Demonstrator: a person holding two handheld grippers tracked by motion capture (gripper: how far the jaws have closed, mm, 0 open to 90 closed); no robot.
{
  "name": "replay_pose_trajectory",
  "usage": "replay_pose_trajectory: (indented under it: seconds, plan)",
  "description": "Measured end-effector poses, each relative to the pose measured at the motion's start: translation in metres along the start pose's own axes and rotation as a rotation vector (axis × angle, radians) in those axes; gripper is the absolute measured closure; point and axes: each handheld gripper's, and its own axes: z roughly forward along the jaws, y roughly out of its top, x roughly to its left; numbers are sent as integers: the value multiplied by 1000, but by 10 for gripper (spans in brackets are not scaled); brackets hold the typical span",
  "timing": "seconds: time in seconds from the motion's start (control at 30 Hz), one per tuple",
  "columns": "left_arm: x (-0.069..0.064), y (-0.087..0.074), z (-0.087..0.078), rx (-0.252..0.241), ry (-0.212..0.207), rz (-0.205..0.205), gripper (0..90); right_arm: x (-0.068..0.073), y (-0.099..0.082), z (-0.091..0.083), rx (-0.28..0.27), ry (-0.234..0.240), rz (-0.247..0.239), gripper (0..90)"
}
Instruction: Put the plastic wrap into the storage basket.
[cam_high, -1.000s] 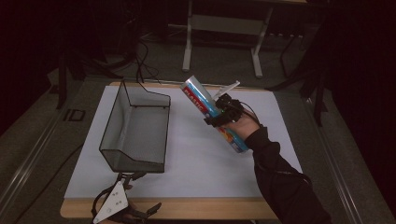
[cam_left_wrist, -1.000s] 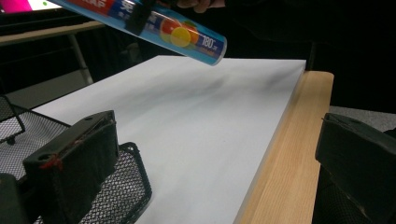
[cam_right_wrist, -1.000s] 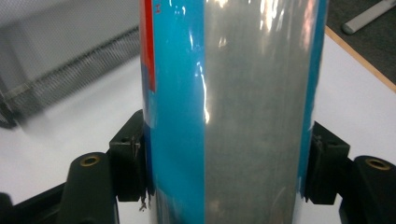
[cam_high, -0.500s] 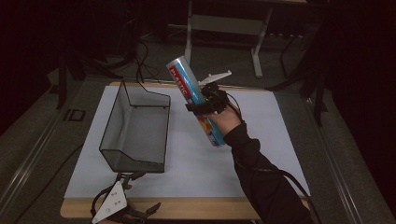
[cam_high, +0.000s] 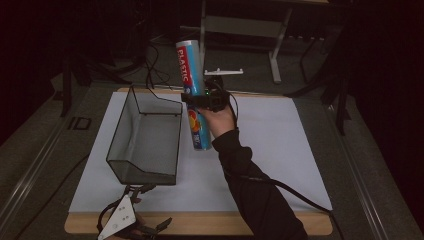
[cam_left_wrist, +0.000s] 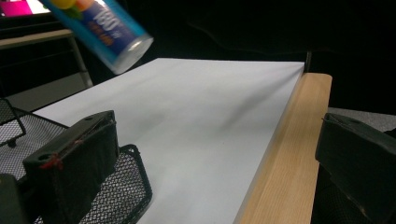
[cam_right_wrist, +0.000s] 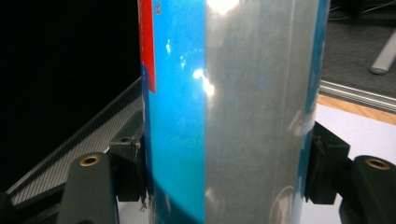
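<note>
A blue tube (cam_high: 194, 95) labelled PLASTIC is held in the air by the right claw (cam_high: 200, 101), gripped around its middle, tilted nearly upright just beside the wire mesh basket (cam_high: 145, 137) on the white-covered table (cam_high: 280, 145). The left claw (cam_high: 142, 229) is rested at the table's near edge, jaws spread wide and empty.

The high view is looking forward and down from the near side, taking in the whole table (cam_high: 300, 145). The left gripper view is sitting low at the near edge, facing across the white mat (cam_left_wrist: 205, 116). The right gripper view is pressing close against the blue tube (cam_right_wrist: 233, 112). All three views are sharing the tube and the mesh basket (cam_high: 145, 135)
</note>
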Motion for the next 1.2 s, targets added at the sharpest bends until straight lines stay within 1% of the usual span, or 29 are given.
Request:
replay_pose_trajectory:
  seconds: [0.07,0.1,0.2,0.23,0.27,0.3,0.37,0.4,0.43,0.47,0.5,0.53,0.57,0.67,0.7,0.8,0.83,0.9,1.03,1.1,1.13,1.2]
  plan:
    - [0,0,0,-2,-2,1,1,3,0,4,-20,-17,26,319]
    - [0,0,0,-3,-2,0,1,3,0,6,-32,-15,49,320]
    - [1,0,0,-5,-2,-2,1,4,-2,11,-75,5,124,320]
    - [1,0,0,-7,-3,-2,1,5,-4,15,-86,15,157,320]
    - [1,0,0,-7,-3,0,1,8,-4,17,-89,17,166,320]
    - [1,0,0,-6,-4,1,1,11,-6,20,-93,1,165,319]
    - [1,0,0,-6,-7,1,1,17,-9,27,-87,8,159,319]
    - [1,0,0,-6,-7,1,1,17,-9,27,-87,8,159,319]
    - [1,0,1,-5,-9,1,1,19,-10,30,-89,2,168,320]
    - [1,0,1,-5,-11,2,1,23,-16,38,-89,49,240,320]
    - [1,0,1,-6,-10,2,1,25,-19,42,-95,69,265,320]
    - [1,0,1,-7,-12,-1,1,27,-22,46,-94,77,274,320]
    - [1,0,1,-5,-12,3,1,30,-24,50,-91,59,271,320]
    - [1,0,-1,-8,-13,5,1,34,-33,61,-71,69,267,320]
    - [1,0,-1,-10,-13,4,1,35,-36,65,-63,61,265,319]
    - [2,0,-2,-14,-14,2,1,34,-47,75,-42,67,284,319]
    - [2,0,-1,-13,-15,2,1,34,-49,78,-33,57,286,319]
    - [2,0,-1,-13,-16,3,1,33,-55,82,-17,56,294,319]
    - [1,0,-1,-12,-18,3,1,27,-65,88,7,71,351,319]
    - [1,0,0,-9,-19,3,1,27,-69,90,23,70,360,319]
    - [1,0,0,-8,-19,4,1,27,-71,91,29,77,363,319]
    - [1,0,1,-7,-20,7,1,27,-75,94,46,69,358,319]
